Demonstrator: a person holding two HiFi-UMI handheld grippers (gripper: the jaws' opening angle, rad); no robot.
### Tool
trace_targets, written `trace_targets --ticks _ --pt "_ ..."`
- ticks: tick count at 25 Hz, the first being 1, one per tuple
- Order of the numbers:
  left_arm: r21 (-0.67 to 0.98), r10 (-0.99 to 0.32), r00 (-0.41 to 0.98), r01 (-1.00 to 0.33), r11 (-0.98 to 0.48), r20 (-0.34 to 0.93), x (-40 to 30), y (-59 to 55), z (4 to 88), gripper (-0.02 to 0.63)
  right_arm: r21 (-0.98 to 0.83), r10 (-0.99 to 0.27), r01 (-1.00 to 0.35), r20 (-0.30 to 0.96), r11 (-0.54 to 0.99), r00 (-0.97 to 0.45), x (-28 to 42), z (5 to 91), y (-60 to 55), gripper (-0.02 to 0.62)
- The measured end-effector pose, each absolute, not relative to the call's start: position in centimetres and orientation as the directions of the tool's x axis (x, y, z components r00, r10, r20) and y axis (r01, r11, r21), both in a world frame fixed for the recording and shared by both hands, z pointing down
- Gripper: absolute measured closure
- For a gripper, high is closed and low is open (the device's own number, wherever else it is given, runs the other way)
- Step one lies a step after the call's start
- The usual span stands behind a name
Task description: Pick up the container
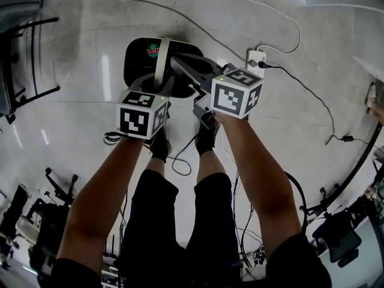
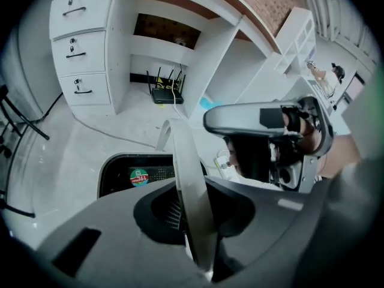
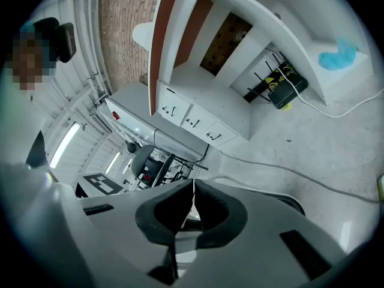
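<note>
Over the pale floor (image 1: 72, 77), just ahead of our shoes (image 1: 161, 146), we see the black container (image 1: 141, 53); whether it rests there or hangs clear we cannot tell. Our left tongs (image 2: 191, 209) pinch its upright white handle (image 2: 183, 155). Our right tongs (image 3: 192, 206), pressed together, reach over the container beside that handle.

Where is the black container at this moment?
Head view, upper centre: the black container is left of the white power strip, its white handle clamped in the left tool.
</note>
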State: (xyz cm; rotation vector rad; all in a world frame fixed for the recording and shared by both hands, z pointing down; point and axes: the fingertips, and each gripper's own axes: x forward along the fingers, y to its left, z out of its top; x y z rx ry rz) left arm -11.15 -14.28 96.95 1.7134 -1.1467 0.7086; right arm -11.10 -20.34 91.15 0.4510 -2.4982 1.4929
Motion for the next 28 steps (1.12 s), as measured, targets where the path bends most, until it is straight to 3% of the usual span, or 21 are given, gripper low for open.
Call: trace_targets --ticks 6,15,28 --pt "0.288 -0.394 0.283 -0.956 -0.048 0.874 -14.1 -13.9 97.3 0.565 -0.833 -0.216 -0.375 0.311 0.406 -0.926 -9.2 89.9 -20.2 0.586" --pt "0.267 -0.343 0.262 -0.963 -0.034 0.902 -14.6 -12.5 96.6 0.571 -0.795 -0.281 -0.439 0.346 0.418 -0.895 -6.2 86.9 -18.9 0.586" --pt "0.251 -0.407 0.227 -0.968 0.007 0.885 -15.8 -9.7 86.7 0.571 -0.718 -0.296 -0.489 0.389 0.496 -0.872 -4.8 78.9 -16.4 0.586"
